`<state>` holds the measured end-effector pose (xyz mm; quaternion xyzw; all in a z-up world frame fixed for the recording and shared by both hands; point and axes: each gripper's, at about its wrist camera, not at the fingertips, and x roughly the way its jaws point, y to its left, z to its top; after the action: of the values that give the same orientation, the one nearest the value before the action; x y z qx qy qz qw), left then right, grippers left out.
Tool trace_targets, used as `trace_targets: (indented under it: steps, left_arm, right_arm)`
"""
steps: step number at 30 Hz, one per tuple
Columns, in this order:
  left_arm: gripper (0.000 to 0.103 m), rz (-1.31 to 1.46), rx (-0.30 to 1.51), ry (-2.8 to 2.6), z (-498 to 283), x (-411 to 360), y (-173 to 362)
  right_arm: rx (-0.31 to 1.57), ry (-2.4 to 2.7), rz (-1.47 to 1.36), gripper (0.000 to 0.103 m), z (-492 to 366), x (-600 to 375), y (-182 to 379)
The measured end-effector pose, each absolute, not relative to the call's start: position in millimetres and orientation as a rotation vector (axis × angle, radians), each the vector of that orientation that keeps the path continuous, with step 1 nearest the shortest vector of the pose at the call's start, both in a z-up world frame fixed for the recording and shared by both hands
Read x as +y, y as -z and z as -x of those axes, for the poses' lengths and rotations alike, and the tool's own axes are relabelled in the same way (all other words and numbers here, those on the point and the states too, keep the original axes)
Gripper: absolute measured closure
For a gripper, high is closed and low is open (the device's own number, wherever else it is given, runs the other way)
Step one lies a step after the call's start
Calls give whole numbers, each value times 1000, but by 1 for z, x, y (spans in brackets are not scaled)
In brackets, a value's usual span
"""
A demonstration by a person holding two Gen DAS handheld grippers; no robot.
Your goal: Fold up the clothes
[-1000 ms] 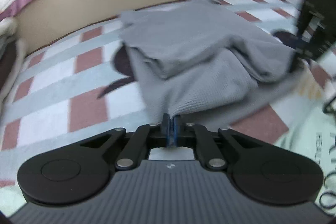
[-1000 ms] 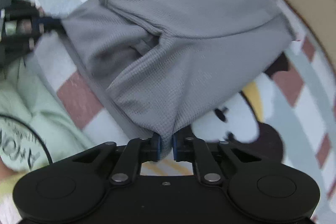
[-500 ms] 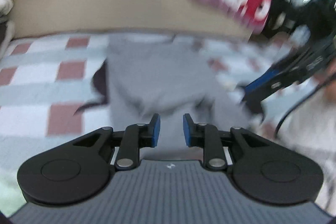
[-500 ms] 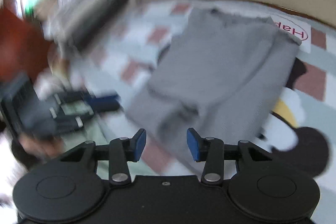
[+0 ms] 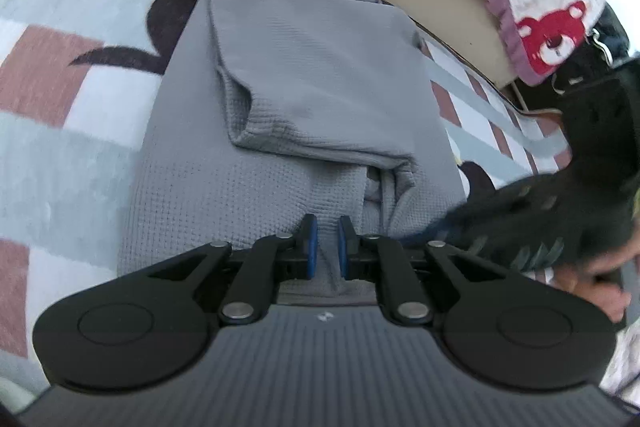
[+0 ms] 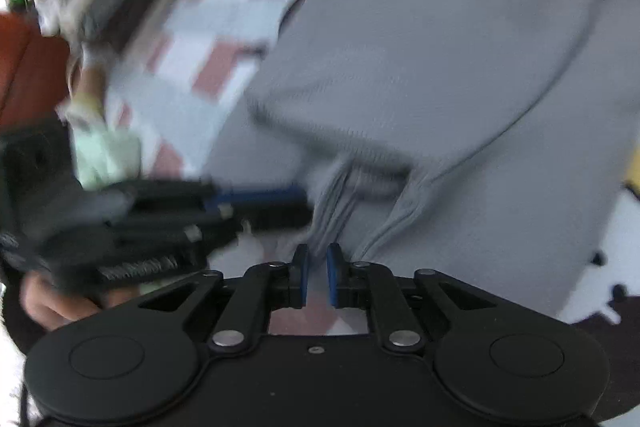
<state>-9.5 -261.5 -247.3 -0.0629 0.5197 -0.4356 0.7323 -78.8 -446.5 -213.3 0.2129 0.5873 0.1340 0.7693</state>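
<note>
Our left tool and right tool sit narrowly parted over the near edge of the grey waffle-knit garment, gripping nothing. Garment's part-folded on the checked blanket. Let's pinch all layers together, evenly.

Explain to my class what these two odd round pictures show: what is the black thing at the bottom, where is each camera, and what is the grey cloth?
No robot here: a person holds a hand tool in each hand, each with a camera looking forward along its two blue-tipped fingers. The black shape at the bottom of each picture is that tool's own body.

The left-hand picture shows the left tongs, nearly closed, with the near edge of a partly folded grey garment between the tips. The other tool enters from the right, blurred.

The right-hand picture is blurred by movement. The right tongs are also nearly closed at bunched grey fabric; whether they grip it is unclear.

The garment lies on a checked blanket with pink, white and grey squares.
</note>
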Motion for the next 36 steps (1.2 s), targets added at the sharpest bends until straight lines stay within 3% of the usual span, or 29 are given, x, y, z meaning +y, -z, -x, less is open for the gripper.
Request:
trace_targets:
  steps: [2,6,7,8,10,14,15,16,17,18,23,27,30,36]
  left_arm:
    - [92,128,1141,957,12,-260,241]
    - [84,168,1080,964,5,-251,216]
    - [74,170,1061,953,2,-251,210]
    - [57,172,1042,943,-2,-251,203]
    - [40,175,1026,883,-14,-254,202]
    - [33,87,981,792,-27,-269,202]
    - [34,37,965,780,-27,-275,203]
    - [41,-14,948,767,-27,-282,203]
    - [88,-64,930,754,-27,-288,204]
    - [99,-114,913,741,-27,-294,205]
    - [101,-259,881,653,-28,-304,213]
    - [103,-517,735,497,-17,-302,212]
    - [102,-283,803,618,-25,-283,191]
    - [99,-186,826,779,-16,-297,189]
  right_arm:
    - [1277,-297,-451,84,78,-446,209]
    - [1056,-234,-603,53,109,-481,176]
    - [992,-202,-663,50,119,-493,171]
    - [926,-170,-722,48,129,-505,165]
    - [828,-77,-834,47,143,-528,164]
    - [850,149,-882,47,142,-549,184]
    - [871,198,-849,47,138,-550,187]
    - [892,240,-805,47,134,-550,189]
    - [909,281,-756,47,131,-548,190]
    - [919,325,-701,47,130,-546,188]
    - [883,378,-679,47,144,-561,181]
    - [904,335,-919,47,149,-578,202]
    - [942,363,-942,47,149,-576,209]
    - [1054,302,-992,46,143,-562,223]
